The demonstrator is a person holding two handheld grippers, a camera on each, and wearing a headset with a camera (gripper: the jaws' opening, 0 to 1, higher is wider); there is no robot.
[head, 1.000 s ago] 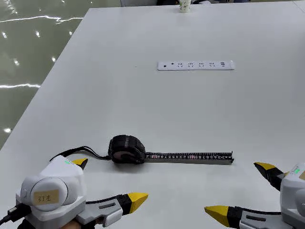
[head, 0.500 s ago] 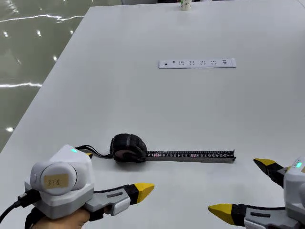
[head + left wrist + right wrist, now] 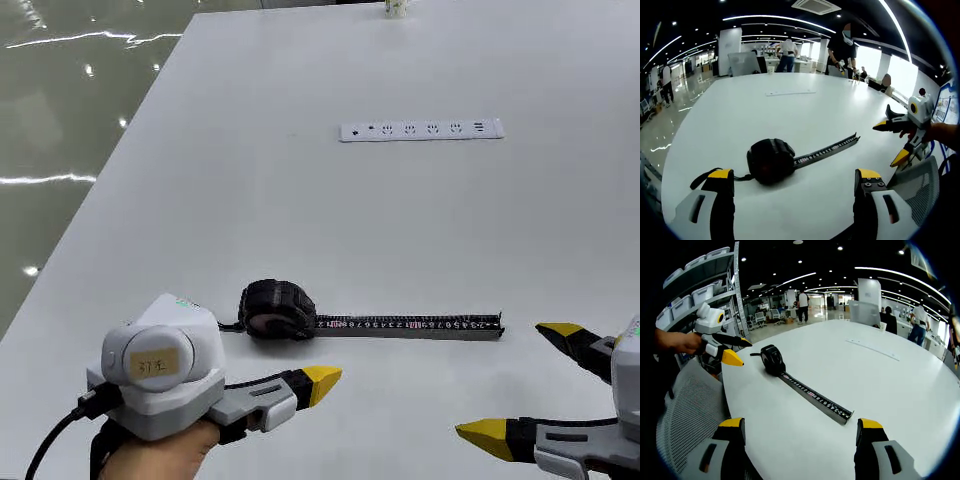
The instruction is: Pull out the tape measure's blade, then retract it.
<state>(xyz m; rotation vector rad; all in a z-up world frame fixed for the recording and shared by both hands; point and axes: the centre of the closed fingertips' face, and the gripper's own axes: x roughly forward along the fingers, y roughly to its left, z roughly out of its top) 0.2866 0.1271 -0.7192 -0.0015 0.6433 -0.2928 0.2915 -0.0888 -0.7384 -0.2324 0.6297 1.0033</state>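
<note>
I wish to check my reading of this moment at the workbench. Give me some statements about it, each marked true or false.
1. The blade lies pulled out of the tape measure on the table. True.
2. The left gripper is shut on the tape measure. False: it is open and apart from it.
3. The right gripper holds the blade's tip. False: it is open, short of the tip.
4. A power strip lies beyond the tape measure. True.

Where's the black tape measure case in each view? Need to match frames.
Head view: black round tape measure case lower left of centre, blade running right.
Left gripper view: case low centre, blade running up-right.
Right gripper view: case upper left of centre, blade running down-right.
Shared landmark: long white power strip beyond the case, also in the left gripper view and right gripper view.
</note>
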